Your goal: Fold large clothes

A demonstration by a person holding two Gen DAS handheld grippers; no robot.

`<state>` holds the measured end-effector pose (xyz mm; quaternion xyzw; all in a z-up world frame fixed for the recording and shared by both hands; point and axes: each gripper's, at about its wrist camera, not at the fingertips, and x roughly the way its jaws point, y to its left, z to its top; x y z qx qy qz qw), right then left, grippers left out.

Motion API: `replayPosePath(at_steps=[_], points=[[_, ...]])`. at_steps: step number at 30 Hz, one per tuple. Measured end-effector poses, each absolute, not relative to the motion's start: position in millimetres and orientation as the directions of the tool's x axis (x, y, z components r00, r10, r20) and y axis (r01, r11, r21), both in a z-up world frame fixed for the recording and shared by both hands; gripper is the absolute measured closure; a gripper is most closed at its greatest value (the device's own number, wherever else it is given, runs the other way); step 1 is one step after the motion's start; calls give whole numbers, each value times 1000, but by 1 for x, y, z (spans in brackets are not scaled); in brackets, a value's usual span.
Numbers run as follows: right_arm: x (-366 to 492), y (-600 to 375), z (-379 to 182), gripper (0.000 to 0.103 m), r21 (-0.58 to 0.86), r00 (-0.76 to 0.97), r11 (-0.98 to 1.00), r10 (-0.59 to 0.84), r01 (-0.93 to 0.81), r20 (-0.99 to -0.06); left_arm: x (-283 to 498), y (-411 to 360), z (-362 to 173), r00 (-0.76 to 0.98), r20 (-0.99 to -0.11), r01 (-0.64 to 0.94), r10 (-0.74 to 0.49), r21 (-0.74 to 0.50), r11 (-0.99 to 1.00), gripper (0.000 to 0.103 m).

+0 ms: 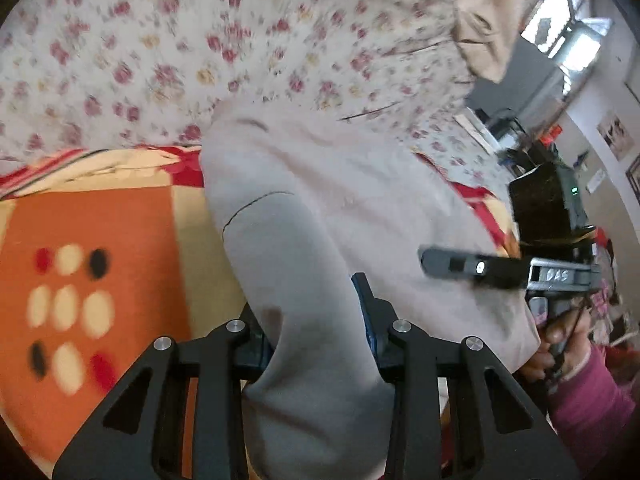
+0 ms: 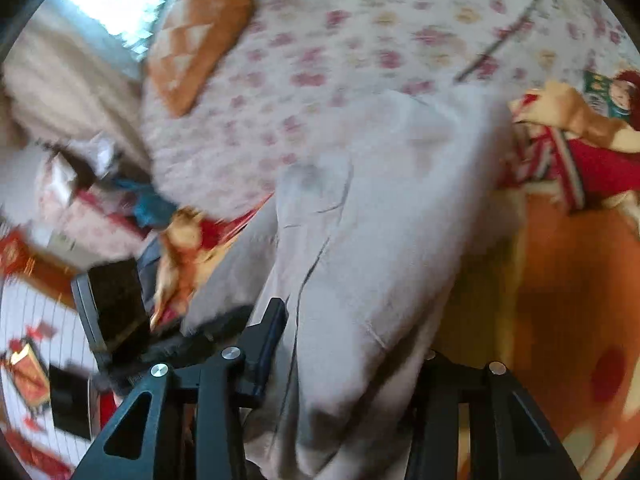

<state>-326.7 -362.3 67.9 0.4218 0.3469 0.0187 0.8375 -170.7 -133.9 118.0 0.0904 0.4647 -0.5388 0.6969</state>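
While blur softens weave, pale grey garment — soft, creased — seemingly clamped in left gripper, right gripper.

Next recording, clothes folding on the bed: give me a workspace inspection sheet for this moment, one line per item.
Surface: bed with floral sheet; orange patterned blanket over the near part.
Job's things: pale grey garment spread across sheet and blanket, a fold of it bunched up towards each camera.
Clutter: orange pillow on the sheet; red and cream cloth at the bed's edge.
Grippers: left gripper shut on the garment; right gripper has cloth between its fingers, grip blurred; the right one also shows in the left view.
Cables: one thin dark line across the sheet, cable or seam unclear.
Surroundings: bright window; dark furniture beside the bed, blurred.
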Motion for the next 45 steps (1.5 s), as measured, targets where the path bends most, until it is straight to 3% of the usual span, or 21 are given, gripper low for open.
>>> replayPosePath(at_steps=[2,3,4,6,7,11,13,18,21,26,31,38,42,45], points=[[-333,-338,68,60,729,744,645,368,228,-558,-186,-107,117,2,-791,841,-611,-330,429,71],[-339,-322,61,55,728,720,641,383,244,-579,-194,-98,107,3,-819,837,-574,-312,449,70],[-341,-314,53,42,708,694,647,370,284,-617,-197,-92,97,1,-838,827,-545,-306,472,67],[-345,-296,37,32,541,592,736,239,407,-770,-204,-83,73,14,-876,809,-481,-273,521,52],[-348,-292,36,27,480,575,771,183,419,-797,-206,-80,67,36,-884,809,-467,-248,533,50],[-377,-291,72,27,375,619,792,-4,482,-785,-204,-68,97,163,-847,790,-506,-195,581,48],[-385,-290,99,27,379,668,790,-51,482,-743,-199,-78,117,255,-817,788,-517,-134,600,35],[-362,-239,128,32,348,712,878,12,328,-702,-167,-130,120,309,-802,774,-512,-101,626,33],[-351,-207,116,43,268,673,922,12,278,-739,-145,-175,102,307,-828,757,-470,-86,647,33],[-361,-201,57,51,94,518,941,-94,326,-850,-126,-235,65,277,-874,777,-399,-40,628,33],[-380,-226,13,50,177,489,896,-51,408,-871,-141,-265,38,357,-852,800,-382,69,596,21],[-394,-234,37,51,232,531,890,-14,394,-848,-139,-217,82,315,-815,794,-486,-54,605,21],[-408,-234,83,49,257,638,891,-46,373,-769,-159,-166,112,345,-794,800,-501,-31,600,21],[-391,-232,101,49,198,657,898,-123,392,-743,-172,-138,113,355,-799,782,-486,-30,622,21]])
